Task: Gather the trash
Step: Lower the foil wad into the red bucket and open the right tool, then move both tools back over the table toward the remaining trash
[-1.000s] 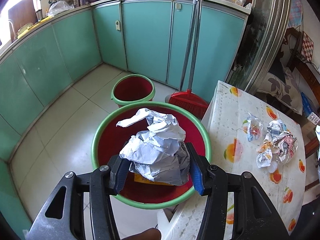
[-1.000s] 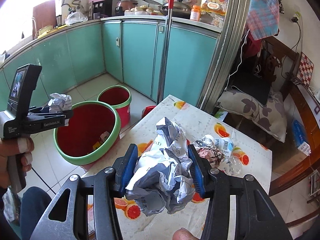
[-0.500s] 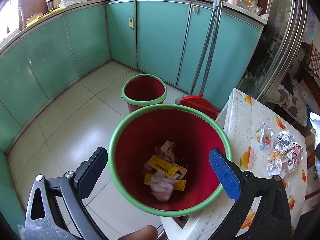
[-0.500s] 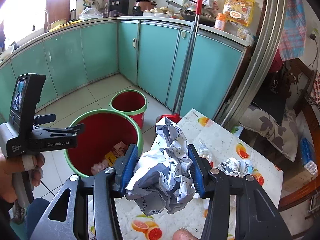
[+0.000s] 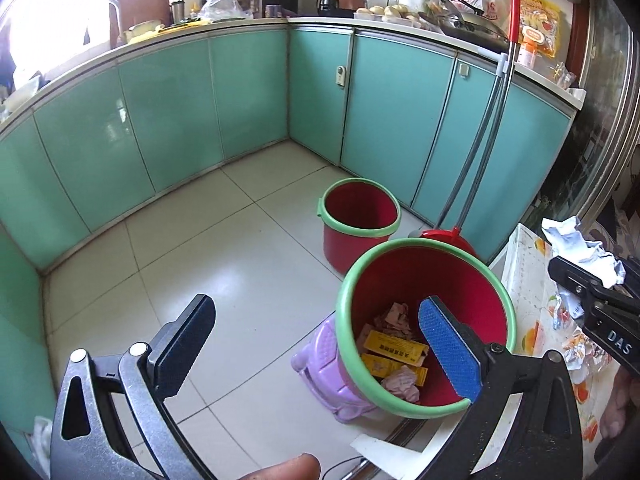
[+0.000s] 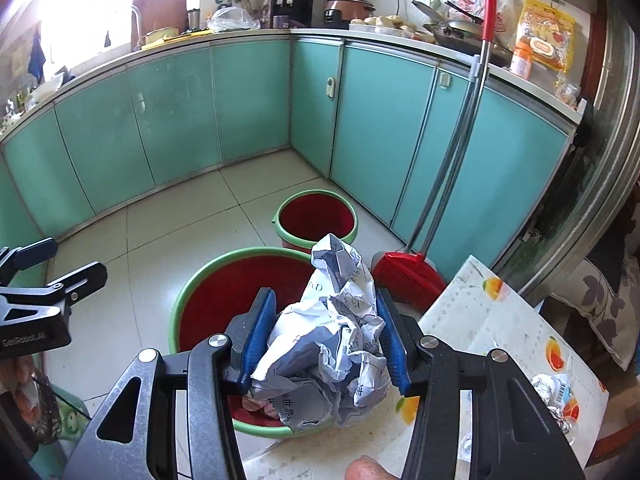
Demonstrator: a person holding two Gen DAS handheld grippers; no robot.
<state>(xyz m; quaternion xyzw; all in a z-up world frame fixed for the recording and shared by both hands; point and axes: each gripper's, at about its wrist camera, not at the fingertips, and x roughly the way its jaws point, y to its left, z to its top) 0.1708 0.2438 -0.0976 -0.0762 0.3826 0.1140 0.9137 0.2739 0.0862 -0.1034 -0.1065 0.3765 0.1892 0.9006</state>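
- My left two-finger gripper (image 5: 316, 344), its blue-padded jaws spread wide with nothing between them, hangs beside the large red plastic bin with a green rim (image 5: 496, 280), the right-hand pad (image 5: 448, 348) overlapping the bin's mouth in the left wrist view
- Down in that bin lie yellow printed cartons (image 5: 394, 350) and pinkish crumpled scraps (image 5: 400, 384)
- The bin sits tilted on top of a small lilac plastic stool (image 5: 320, 360) on the pale tiled floor (image 5: 208, 248)
- My right two-finger gripper (image 6: 322, 342) is clenched on a big crumpled ball of white printed paper (image 6: 340, 336), both blue pads pressed into its sides; from the right wrist view the ball hangs over the near rim of the large bin, at the corner of the table
- The same ball shows at the right edge of the left wrist view, above the table and clear of the bin
- More trash lies on the fruit-print tablecloth table (image 6: 504, 320): silvery and clear crumpled wrappers (image 6: 556, 396) near the right edge
- A smaller red bucket with a green rim (image 6: 316, 216) stands on the floor behind the large bin, near the teal cabinet doors (image 6: 380, 128)
- A red broom and dustpan with steel handles (image 6: 404, 272) lean against the cabinets, just right of the 2 buckets
- A fingertip (image 6: 364, 468) shows at the bottom of the right wrist view
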